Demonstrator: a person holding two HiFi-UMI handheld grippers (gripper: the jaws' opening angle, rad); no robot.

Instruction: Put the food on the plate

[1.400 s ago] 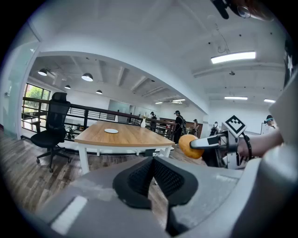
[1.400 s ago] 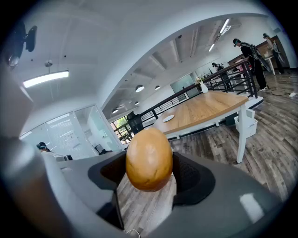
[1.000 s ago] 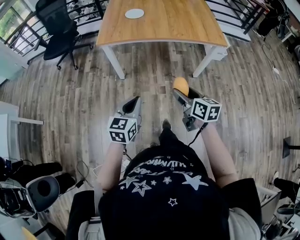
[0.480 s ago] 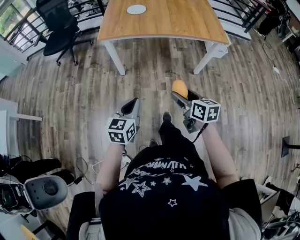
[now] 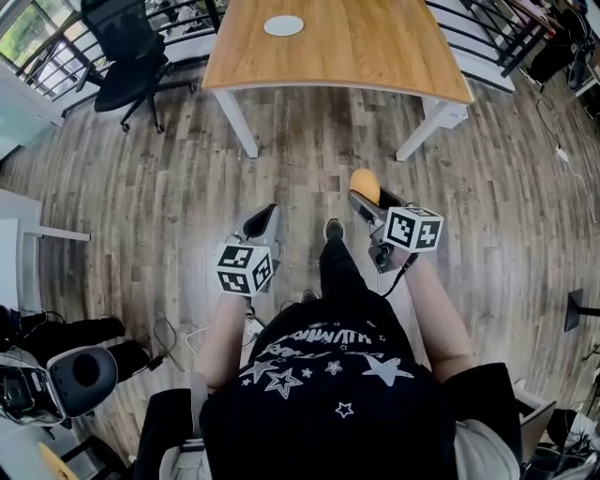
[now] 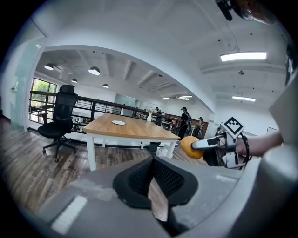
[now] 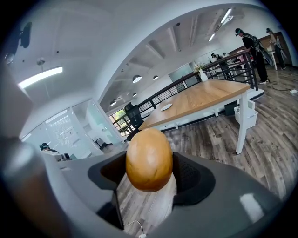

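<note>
Bun (image 7: pixel 149 160) sits clamped between fingers of the right gripper (image 5: pixel 362 193); left gripper (image 5: pixel 265 218) fingers closed, empty.

Right gripper (image 7: pixel 150 175): jaws closed on a golden-brown bun (image 7: pixel 149 158), which is pressed between the black pads.
Wooden desk (image 7: pixel 205 100): seen beyond, on a plank floor (image 7: pixel 265 148).
White plate (image 7: pixel 166 107): set near the desk's far end.
Black office chair (image 7: pixel 132 114): seen past that end.

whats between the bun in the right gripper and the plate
Head view: only bare wood floor and tabletop separate bun from plate.
</note>
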